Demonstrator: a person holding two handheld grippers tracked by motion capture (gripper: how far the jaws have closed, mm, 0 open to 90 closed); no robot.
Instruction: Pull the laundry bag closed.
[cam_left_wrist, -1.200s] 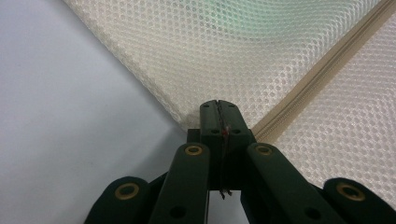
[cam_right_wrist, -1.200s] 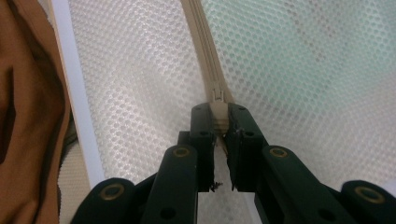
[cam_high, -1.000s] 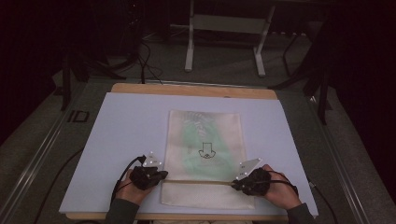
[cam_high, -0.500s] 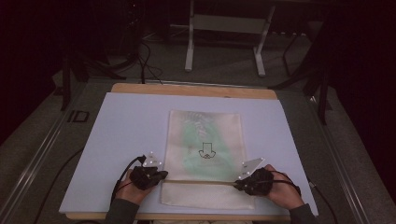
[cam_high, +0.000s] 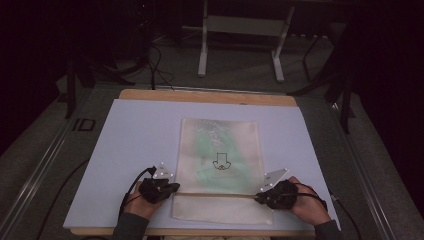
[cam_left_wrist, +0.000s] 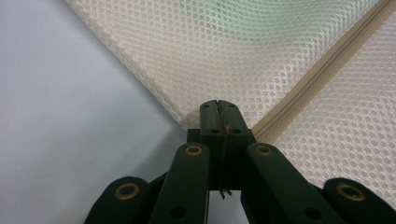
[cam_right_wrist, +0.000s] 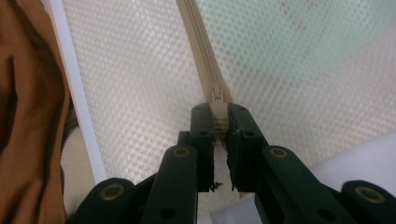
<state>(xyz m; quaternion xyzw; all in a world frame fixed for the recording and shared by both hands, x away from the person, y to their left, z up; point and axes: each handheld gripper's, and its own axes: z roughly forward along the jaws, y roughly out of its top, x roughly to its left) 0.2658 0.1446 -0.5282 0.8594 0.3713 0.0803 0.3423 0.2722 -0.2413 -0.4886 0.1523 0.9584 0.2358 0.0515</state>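
Note:
A cream mesh zip bag (cam_high: 220, 150) with something green inside and a small black print lies flat on the white sheet (cam_high: 130, 135). Its zipper (cam_high: 215, 194) runs across near the front end. My left gripper (cam_high: 172, 187) is shut on the bag's left edge beside the zipper's end, and its pressed-together jaws (cam_left_wrist: 218, 105) meet the mesh (cam_left_wrist: 261, 46) next to the zipper tape (cam_left_wrist: 322, 65). My right gripper (cam_high: 260, 196) is at the zipper's right end. There the right gripper (cam_right_wrist: 218, 112) is shut on the zipper pull (cam_right_wrist: 217, 95), with the zipper (cam_right_wrist: 196, 37) running away from it.
The white sheet covers a wooden table whose edge (cam_high: 210, 96) shows at the back. Metal stand legs (cam_high: 202, 55) and cables (cam_high: 155, 60) are on the floor beyond. A brown sleeve (cam_right_wrist: 28, 116) is close to the right gripper, near the table's front edge.
The right hand and its gripper have edged slightly to the right along the zipper line. The left gripper and the bag have stayed in place.

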